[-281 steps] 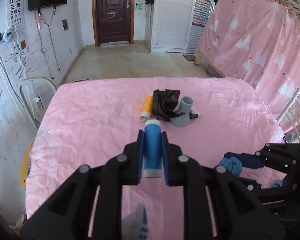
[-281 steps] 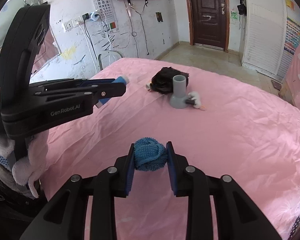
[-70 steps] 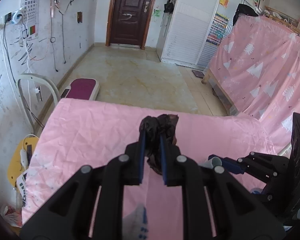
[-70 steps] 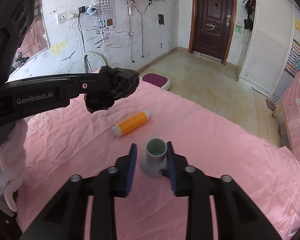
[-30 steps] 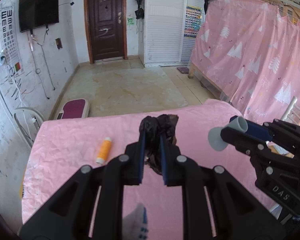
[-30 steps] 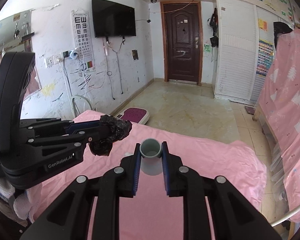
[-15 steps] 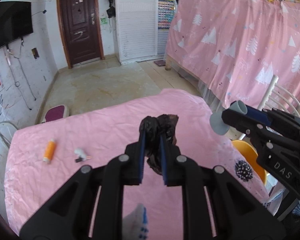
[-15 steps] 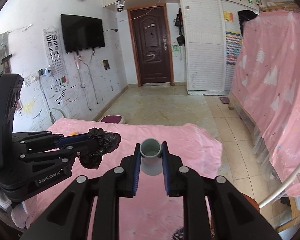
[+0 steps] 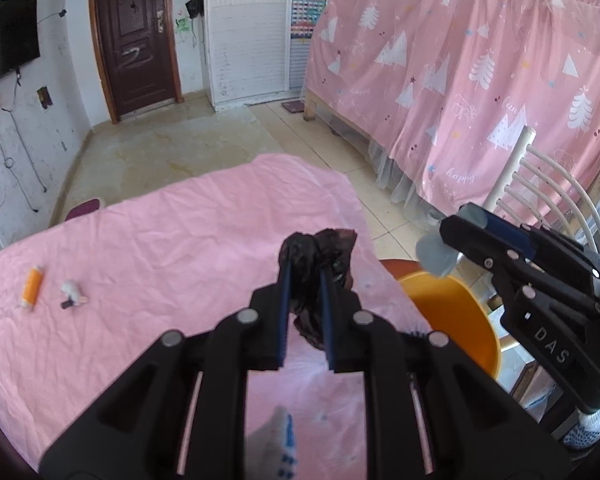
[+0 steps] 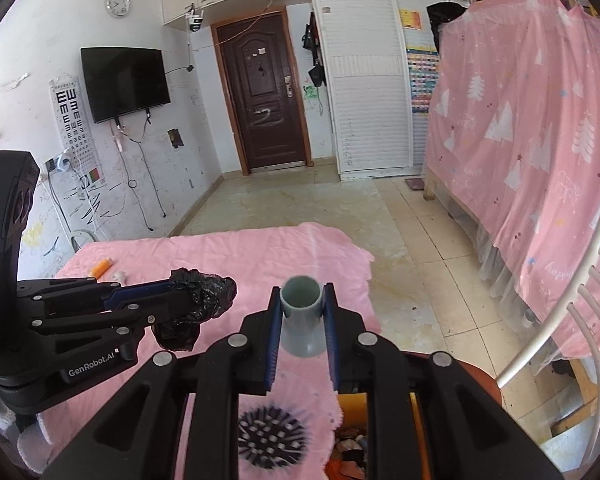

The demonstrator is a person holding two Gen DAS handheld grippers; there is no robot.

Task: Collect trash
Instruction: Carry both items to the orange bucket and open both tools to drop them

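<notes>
While a wrinkled pink cloth covers the tabletop from edge to edge, the room behind it shows a tiled floor, a dark brown door, a white louvred wardrobe and, on the scuffed left wall, a black television above an eye chart. Pink curtains printed with white trees hang along the right side, with a white chair back in front of them.

Clamped in the left hand-held gripper is a crumpled black plastic bag, its pads pressed tight on it above the cloth's right edge. Shut on a grey pipe fitting, the right hand-held gripper carries it upright, open mouth toward the camera, near the orange bin that stands just beside the tabletop's corner.

Far left on the cloth lie an orange spool and, just beside it, a small white scrap.
</notes>
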